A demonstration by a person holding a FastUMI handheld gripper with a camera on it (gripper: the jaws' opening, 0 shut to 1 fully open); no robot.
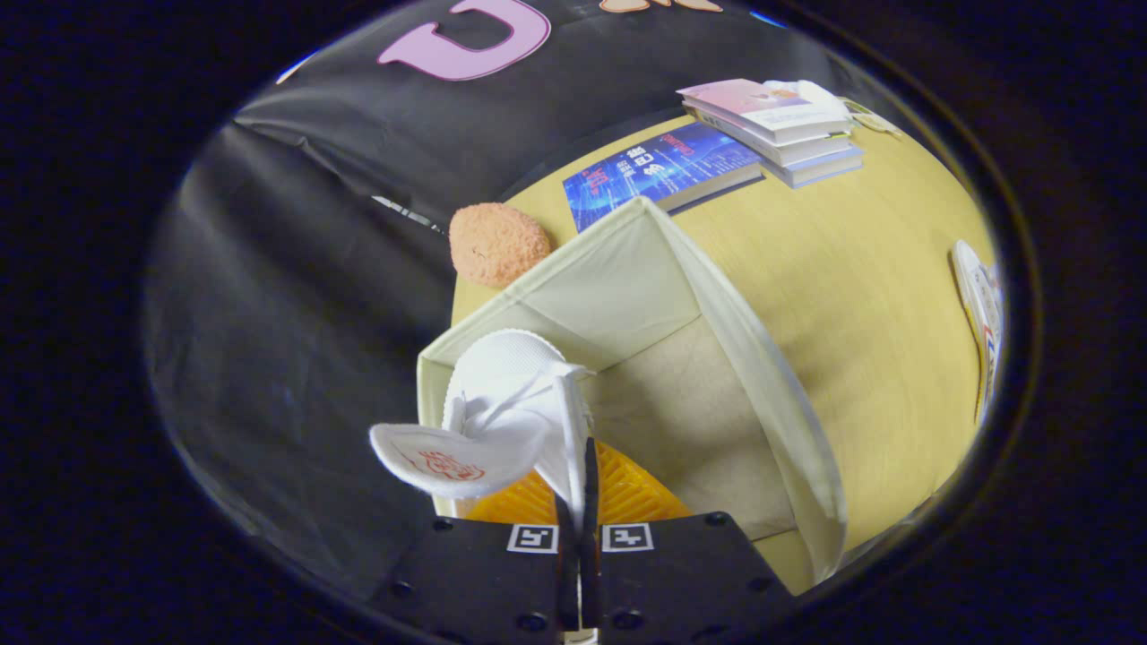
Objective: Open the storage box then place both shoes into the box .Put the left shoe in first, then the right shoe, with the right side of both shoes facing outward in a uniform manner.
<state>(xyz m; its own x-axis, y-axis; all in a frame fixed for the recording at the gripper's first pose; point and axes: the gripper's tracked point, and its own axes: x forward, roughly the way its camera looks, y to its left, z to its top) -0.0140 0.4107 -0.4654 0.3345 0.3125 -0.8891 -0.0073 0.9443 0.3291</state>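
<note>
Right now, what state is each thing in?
Gripper: shut on the white shoe's side.
White shoe: held over the box's near corner, tongue flopped out.
Storage box: open, floor bare.
Second shoe: on the table beyond the box.
Books: stacked, closed.
Blue book: lying flat, closed.

My gripper (581, 484) pinches a shoe (502, 403) inside the box (771, 394) on the table (860, 296). Books (717, 148) lie beyond the box; another shoe (981, 313) lies well right.
</note>
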